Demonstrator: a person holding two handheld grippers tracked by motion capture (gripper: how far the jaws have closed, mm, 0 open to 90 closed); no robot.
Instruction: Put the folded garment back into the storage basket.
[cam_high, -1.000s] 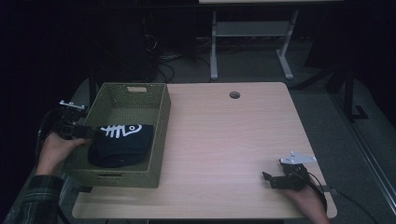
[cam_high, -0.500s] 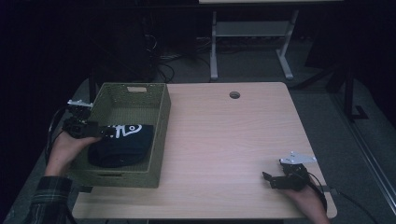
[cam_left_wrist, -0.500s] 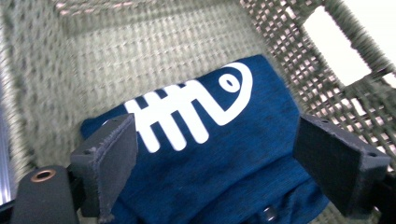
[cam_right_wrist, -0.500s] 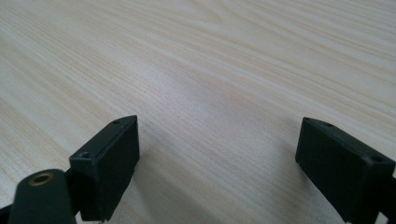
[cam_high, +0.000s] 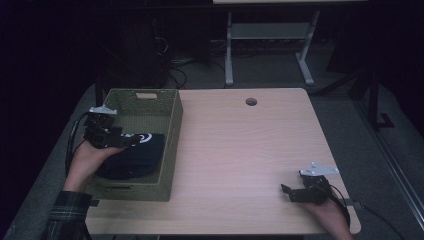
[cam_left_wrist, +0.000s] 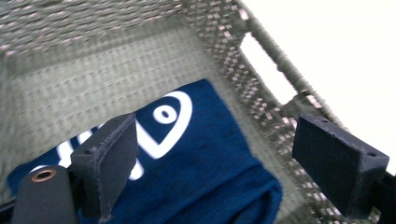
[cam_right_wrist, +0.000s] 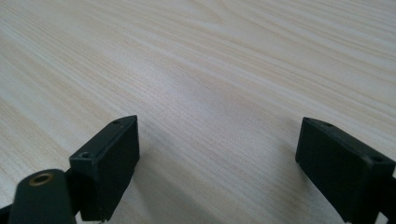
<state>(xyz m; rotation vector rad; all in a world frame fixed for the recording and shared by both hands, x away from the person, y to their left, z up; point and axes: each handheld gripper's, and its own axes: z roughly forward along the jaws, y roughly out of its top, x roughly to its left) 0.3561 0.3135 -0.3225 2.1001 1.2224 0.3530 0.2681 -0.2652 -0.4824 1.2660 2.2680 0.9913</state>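
Note:
A folded navy garment (cam_high: 132, 155) with a white print (cam_left_wrist: 161, 123) lies inside the olive woven basket (cam_high: 170, 145) at the table's left. My left gripper (cam_high: 127, 141) hangs over the basket's left wall, just above the garment (cam_left_wrist: 196, 177). Its jaws stand wide apart with nothing between them (cam_left_wrist: 219, 158). My right gripper (cam_high: 287, 192) rests low over the wooden table (cam_high: 250, 150) near the front right corner. In the right gripper view it (cam_right_wrist: 215, 158) is open over bare wood (cam_right_wrist: 210, 70).
The basket has a handle slot (cam_left_wrist: 261, 60) in its wall and another (cam_high: 145, 95) at its far end. A round cable hole (cam_high: 251, 101) sits near the table's far edge. A white shelf frame (cam_high: 270, 45) and cables stand on the dark floor beyond.
My left gripper has moved rightward from outside the basket's left wall to over the garment. The right gripper has stayed in place.

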